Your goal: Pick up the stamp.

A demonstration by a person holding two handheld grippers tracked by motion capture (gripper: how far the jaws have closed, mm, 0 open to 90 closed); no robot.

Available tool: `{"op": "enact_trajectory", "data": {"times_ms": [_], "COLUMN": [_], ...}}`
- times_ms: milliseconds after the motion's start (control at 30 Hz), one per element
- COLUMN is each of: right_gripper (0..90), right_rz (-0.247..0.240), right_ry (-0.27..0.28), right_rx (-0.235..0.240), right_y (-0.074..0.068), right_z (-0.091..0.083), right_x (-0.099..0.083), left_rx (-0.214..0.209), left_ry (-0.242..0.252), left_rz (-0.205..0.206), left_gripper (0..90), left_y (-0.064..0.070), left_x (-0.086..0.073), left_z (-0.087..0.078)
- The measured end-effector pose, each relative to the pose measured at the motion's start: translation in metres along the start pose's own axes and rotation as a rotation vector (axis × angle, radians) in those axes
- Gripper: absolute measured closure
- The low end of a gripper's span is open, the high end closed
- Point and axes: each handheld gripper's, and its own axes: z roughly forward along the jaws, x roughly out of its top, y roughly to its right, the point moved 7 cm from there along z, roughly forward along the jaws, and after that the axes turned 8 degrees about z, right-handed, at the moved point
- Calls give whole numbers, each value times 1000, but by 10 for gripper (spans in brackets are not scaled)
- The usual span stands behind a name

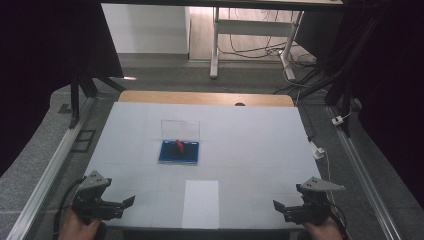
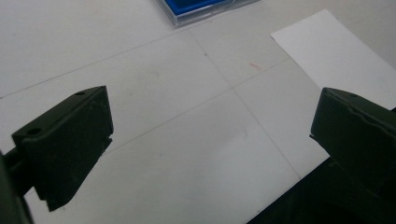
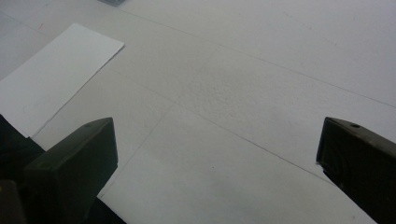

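Near the front edge of the white table [image 1: 250, 130], the left gripper [image 1: 131, 201] sits at the near left corner and the right gripper [image 1: 276, 204] at the near right corner, well apart. Both have their jaws spread wide and hold nothing. Between them a white paper sheet [image 1: 201, 204] lies flush with the near edge. Farther back, at the table's middle, stands a blue case [image 1: 179, 152] with its clear lid [image 1: 180, 129] raised at the far side and a red piece [image 1: 179, 145] inside. Bare tabletop surrounds the case on all sides.
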Motion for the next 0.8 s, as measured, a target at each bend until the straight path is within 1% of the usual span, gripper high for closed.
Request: {"op": "enact_trajectory", "data": {"times_ms": [67,133,267,433,533,567,600,767,800], "right_gripper": [0,0,0,0,0,0,0,0,0], "right_rz": [-5,-8,-14,-20,-21,-21,-22,-21,-22], "right_ry": [-1,-2,-6,-11,-19,-20,-21,-24,-24], "right_rx": [2,4,10,13,15,15,15,17,17], "right_y": [-1,-1,-2,-3,-3,-3,-3,-3,-3], "right_z": [0,1,1,2,2,2,2,3,3], "right_x": [0,0,0,-1,-1,-1,-1,-1,-1], "left_rx": [-29,-45,-50,-73,-78,-82,-92,-101,-107], "left_ry": [8,8,13,39,51,61,81,89,89], "left_rz": [11,19,38,61,69,69,72,71,72], "left_gripper": [0,0,0,0,0,0,0,0,0], "left_y": [1,1,1,2,1,1,-1,-2,-2], "left_x": [1,2,5,11,14,15,18,23,25], "left_z": [3,6,10,15,17,18,21,27,31]}}
